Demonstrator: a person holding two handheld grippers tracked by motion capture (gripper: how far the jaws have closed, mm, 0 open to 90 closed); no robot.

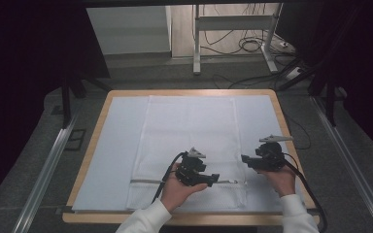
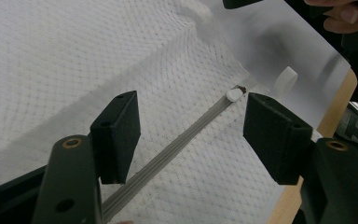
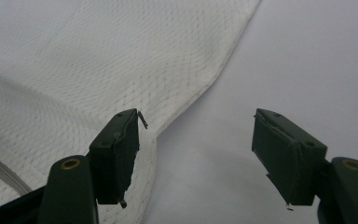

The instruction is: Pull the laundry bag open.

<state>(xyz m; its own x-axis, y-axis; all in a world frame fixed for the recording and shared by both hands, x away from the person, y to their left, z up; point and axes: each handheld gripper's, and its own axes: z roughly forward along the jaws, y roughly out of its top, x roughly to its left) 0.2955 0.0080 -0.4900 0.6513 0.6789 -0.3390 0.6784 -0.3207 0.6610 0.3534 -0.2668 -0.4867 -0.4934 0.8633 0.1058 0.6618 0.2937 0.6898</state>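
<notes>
White mesh laundry bag lying flat on a pale sheet that covers a wooden table, long axis running from 12 to 6 o'clock. Grey zipper crossing the bag near its 6 o'clock end, running 9 to 3 o'clock.

Left gripper held low over the zipper at about 6 o'clock of the bag's middle, pointing toward 3 o'clock, gripped by the left hand in a white sleeve. In the left gripper view, left gripper with jaws apart, clamped on nothing, straddling the zipper; white zipper end with a small dark pull just inside the jaw at 3 o'clock. White loop lying on the sheet past the bag's edge, toward 2 o'clock.

Right gripper at the bag's 3 o'clock edge, pointing toward 9 o'clock, held by the right hand. In the right gripper view, right gripper with jaws wide apart, holding nothing; bag's hemmed edge running down to the jaw at 9 o'clock, bare sheet under the jaw at 3 o'clock.
</notes>
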